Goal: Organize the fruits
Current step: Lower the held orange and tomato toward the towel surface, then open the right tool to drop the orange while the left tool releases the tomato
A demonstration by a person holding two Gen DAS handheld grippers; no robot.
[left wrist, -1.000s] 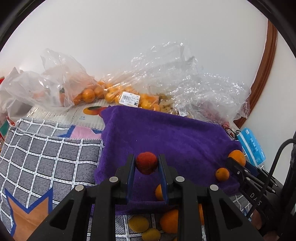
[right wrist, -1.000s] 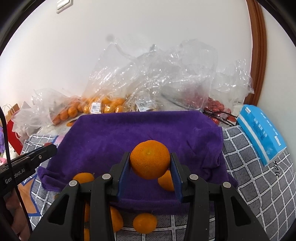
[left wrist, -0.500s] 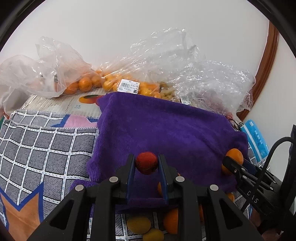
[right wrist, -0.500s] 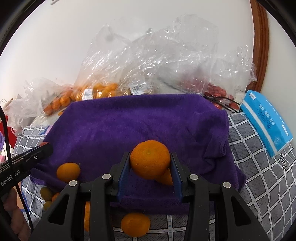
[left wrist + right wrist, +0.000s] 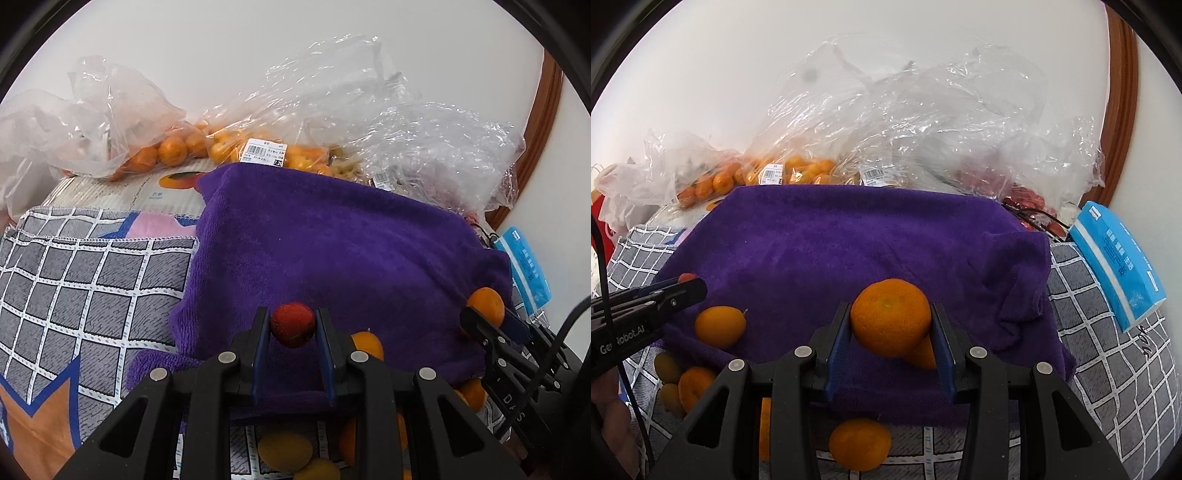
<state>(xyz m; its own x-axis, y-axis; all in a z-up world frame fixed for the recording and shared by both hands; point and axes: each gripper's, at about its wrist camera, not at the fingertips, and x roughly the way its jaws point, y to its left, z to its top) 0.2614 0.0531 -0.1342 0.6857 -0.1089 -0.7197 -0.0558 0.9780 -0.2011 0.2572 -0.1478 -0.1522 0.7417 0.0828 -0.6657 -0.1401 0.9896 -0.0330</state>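
purple towel (image 5: 332,251) nearer now — red fruit (image 5: 293,324), orange (image 5: 890,317) still clamped

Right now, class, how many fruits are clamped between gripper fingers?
2. A red fruit is in the left gripper, and an orange is in the right gripper. Neither is hidden.

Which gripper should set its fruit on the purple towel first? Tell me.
Probably right. The right gripper holds its orange above open purple towel; the left gripper with its red fruit hangs nearer the towel's edge.

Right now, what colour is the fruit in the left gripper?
Red fruit, clearest in the left wrist view.
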